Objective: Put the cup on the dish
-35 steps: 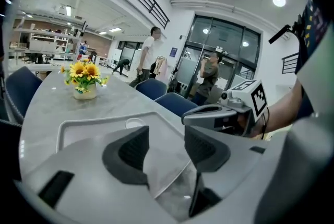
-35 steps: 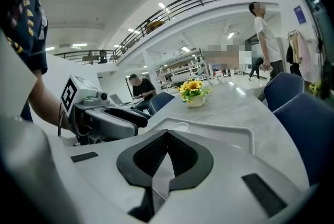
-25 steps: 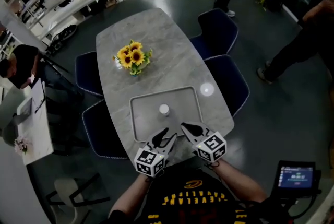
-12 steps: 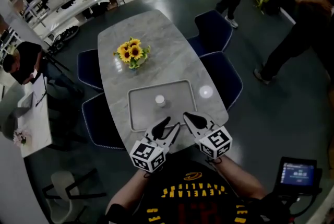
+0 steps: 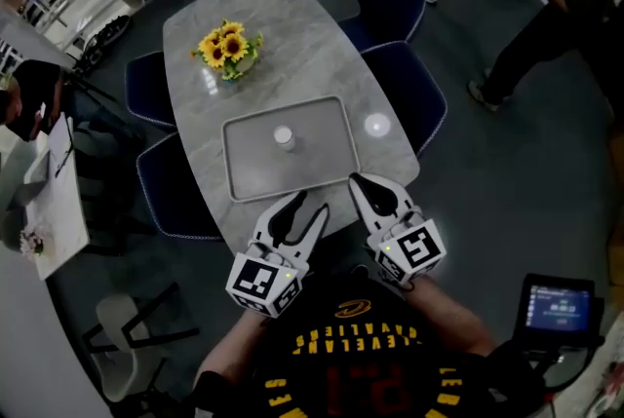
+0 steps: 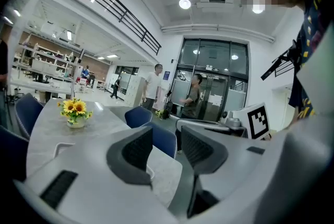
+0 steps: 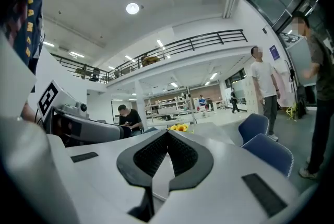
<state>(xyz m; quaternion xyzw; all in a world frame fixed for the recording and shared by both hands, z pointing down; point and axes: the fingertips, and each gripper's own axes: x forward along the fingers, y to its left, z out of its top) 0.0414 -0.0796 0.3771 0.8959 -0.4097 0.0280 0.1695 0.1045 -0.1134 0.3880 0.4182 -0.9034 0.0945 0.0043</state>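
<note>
The surface [image 5: 302, 36] between tray [image 5: 312, 163] and dish [image 5: 376, 125] lies open. Only the cup [image 5: 284, 137] stands inside the tray; sunflowers [image 5: 228, 46] sit well beyond it, chairs [image 5: 405, 90] flank both long sides.

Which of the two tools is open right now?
The left tool: its jaws stand apart with nothing between them, while the right tool has its jaws pressed together.

Behind both jaws, your black shirt [image 5: 363, 372] shows yellow letters, upside down to you, reading CLEVELAND; print on the screen [image 5: 558, 307] right of them is illegible.
</note>
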